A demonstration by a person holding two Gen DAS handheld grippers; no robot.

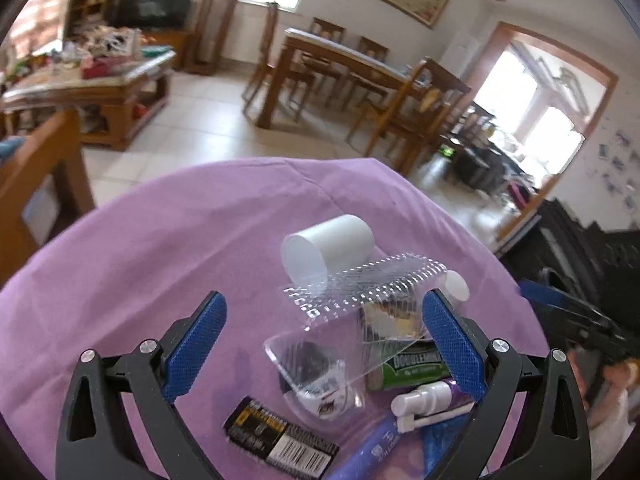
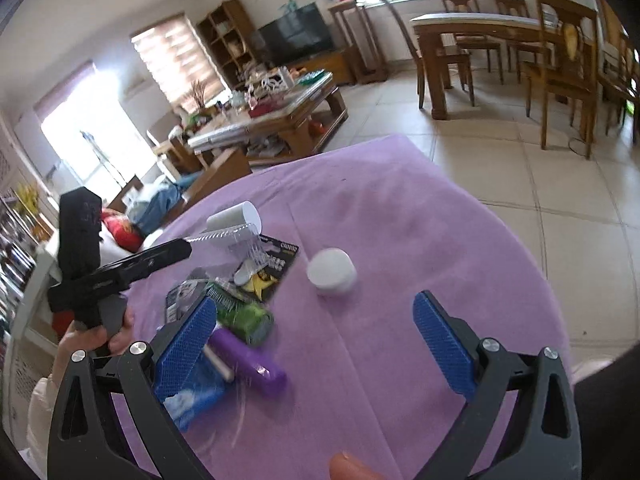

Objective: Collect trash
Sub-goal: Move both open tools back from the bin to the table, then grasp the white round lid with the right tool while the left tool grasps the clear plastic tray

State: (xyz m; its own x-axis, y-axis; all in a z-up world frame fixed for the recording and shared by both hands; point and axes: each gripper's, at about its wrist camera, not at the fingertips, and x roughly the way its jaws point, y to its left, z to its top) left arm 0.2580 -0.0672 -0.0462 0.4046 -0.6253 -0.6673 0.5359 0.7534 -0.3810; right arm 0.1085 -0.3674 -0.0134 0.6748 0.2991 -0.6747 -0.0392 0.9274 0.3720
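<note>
1. Two grippers hang over a round table with a purple cloth (image 1: 140,248), and the trash lies on it in one loose heap.
2. Left gripper (image 1: 324,344): its blue pads stand wide apart and press on nothing. Between them lies a clear plastic blister pack (image 1: 340,320), on top of a green gum packet (image 1: 408,364).
3. A white cup (image 1: 328,246) lies on its side at 12 o'clock from this gripper, touching the far end of the blister pack.
4. A black battery card (image 1: 280,436) lies at 6 o'clock, near the lower edge, with a white spray bottle (image 1: 424,398) at about 4 o'clock.
5. Right gripper (image 2: 316,336): its jaws are also wide and hold nothing.
6. A white round lid (image 2: 331,272) sits alone on the cloth at 12 o'clock from the right gripper, apart from the heap.
7. A purple tube (image 2: 248,356) lies just beside the right gripper's left pad, at 9 o'clock.
8. A hand (image 2: 96,336) at the far left of the right wrist view holds the handle of the left gripper.
</note>
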